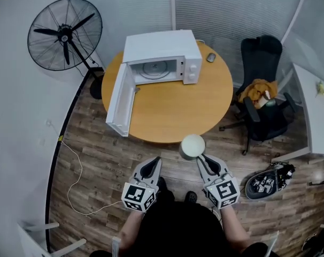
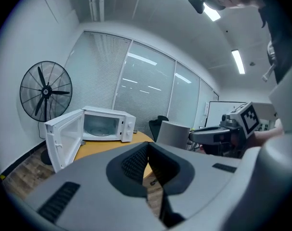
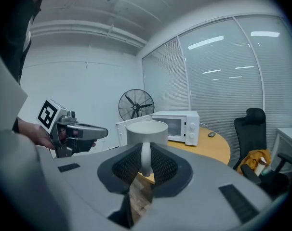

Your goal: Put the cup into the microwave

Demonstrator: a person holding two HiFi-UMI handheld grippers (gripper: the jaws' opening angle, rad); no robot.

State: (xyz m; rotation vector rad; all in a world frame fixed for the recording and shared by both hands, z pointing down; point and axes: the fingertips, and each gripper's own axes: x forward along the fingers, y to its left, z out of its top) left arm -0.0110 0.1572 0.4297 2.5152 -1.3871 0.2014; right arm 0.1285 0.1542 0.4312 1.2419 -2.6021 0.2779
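R gripper (image 1: 203,159) is clamped on the handle of the pale grey-white ceramic cup (image 3: 146,131), pads pinching it from both sides. L gripper (image 1: 153,164) has its jaws together w/ nothing betw. them, level w/ the R one and just beside it. The cup hangs off the R jaw tips at the near edge of the round orange-wood table (image 1: 178,111), not resting on it as far as I can tell. The white boxy microwave (image 1: 162,47) sits at the table's far side, ahead and a bit left of the cup, well apart from it. Its white door (image 1: 119,98) is swung out to the left and the open cavity faces the person. The cup is upright: long axis vertical, mouth up, handle pointing back at the gripper. So the R hand is the one to carry it, and the move looks like a level push fwd and slightly left, body first into the cavity, keeping right of the door edge.
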